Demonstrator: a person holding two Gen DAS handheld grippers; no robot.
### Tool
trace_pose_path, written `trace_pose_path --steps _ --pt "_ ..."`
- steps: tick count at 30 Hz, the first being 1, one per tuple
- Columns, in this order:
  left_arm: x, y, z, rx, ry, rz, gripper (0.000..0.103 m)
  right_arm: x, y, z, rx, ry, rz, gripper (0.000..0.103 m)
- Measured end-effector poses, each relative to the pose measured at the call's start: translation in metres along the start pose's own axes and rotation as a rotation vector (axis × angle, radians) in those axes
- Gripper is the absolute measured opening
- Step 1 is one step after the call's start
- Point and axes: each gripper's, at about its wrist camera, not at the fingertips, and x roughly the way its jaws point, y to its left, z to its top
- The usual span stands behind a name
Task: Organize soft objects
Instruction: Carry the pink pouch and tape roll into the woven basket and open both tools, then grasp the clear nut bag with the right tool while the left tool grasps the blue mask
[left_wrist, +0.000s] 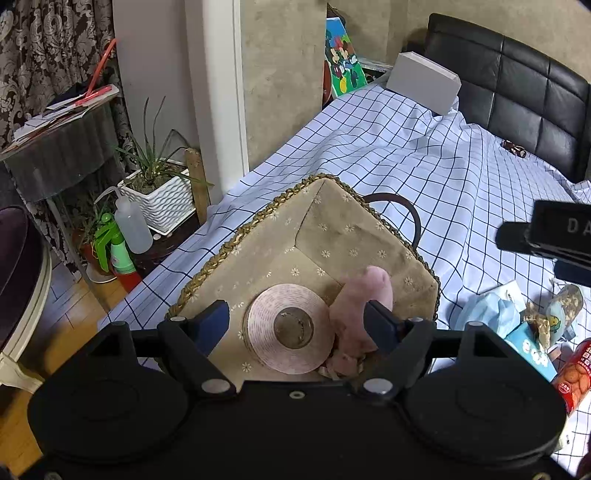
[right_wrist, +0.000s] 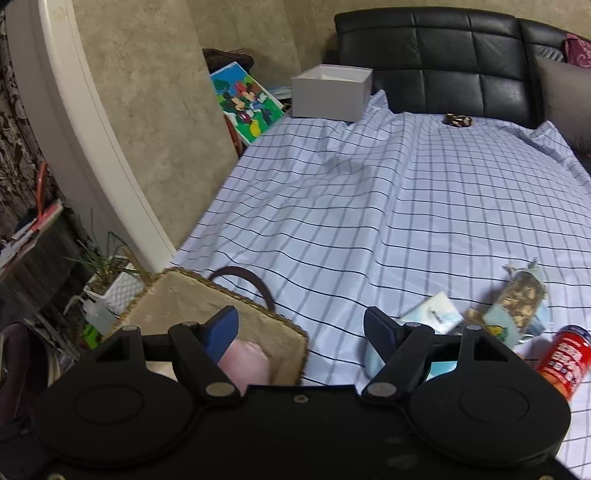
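In the left wrist view, the left gripper (left_wrist: 297, 314) is seen over a lined woven basket (left_wrist: 258, 236) on the bed (left_wrist: 406, 155); its jaws are apart and nothing is clamped. A tape roll (left_wrist: 288, 332) lies between them in the basket, and a pink soft toy (left_wrist: 364, 295) is placed just right of it.

In the right wrist view, the right gripper (right_wrist: 301, 325) is held with jaws apart and empty. The basket (right_wrist: 207, 299) is at the near left, with the pink toy (right_wrist: 247, 360) inside. Snack packets (right_wrist: 517, 306) and a red can (right_wrist: 565, 358) are found at the right.
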Motion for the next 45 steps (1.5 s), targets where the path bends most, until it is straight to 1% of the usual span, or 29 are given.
trace_pose_path --steps 4,9,18,24,29,33,37,41,45 --pt "-0.001 -0.005 -0.002 0.016 0.0 0.002 0.081 -0.009 -0.014 -0.002 -0.007 0.004 -0.04 0.075" --pt "-0.005 -0.019 -0.006 0.062 -0.011 0.001 0.082 -0.022 -0.036 -0.007 -0.026 0.02 -0.107 0.076" --pt "-0.011 -0.054 -0.018 0.157 -0.011 -0.055 0.086 -0.056 -0.091 -0.022 -0.033 0.034 -0.229 0.081" --pt "-0.011 -0.079 -0.024 0.208 0.021 -0.118 0.087 -0.073 -0.14 -0.03 0.028 0.059 -0.303 0.083" --pt "-0.008 -0.102 -0.031 0.248 0.048 -0.154 0.087 -0.085 -0.187 -0.041 0.093 0.087 -0.376 0.084" --pt "-0.003 -0.117 -0.038 0.278 0.061 -0.154 0.088 -0.094 -0.224 -0.05 0.159 0.11 -0.431 0.084" --pt "0.01 -0.132 -0.042 0.293 0.102 -0.161 0.088 -0.099 -0.255 -0.058 0.219 0.137 -0.468 0.084" --pt "0.021 -0.146 -0.043 0.299 0.148 -0.175 0.088 -0.102 -0.273 -0.063 0.246 0.147 -0.492 0.084" --pt "0.033 -0.161 -0.036 0.301 0.175 -0.171 0.088 -0.102 -0.283 -0.065 0.266 0.152 -0.489 0.084"
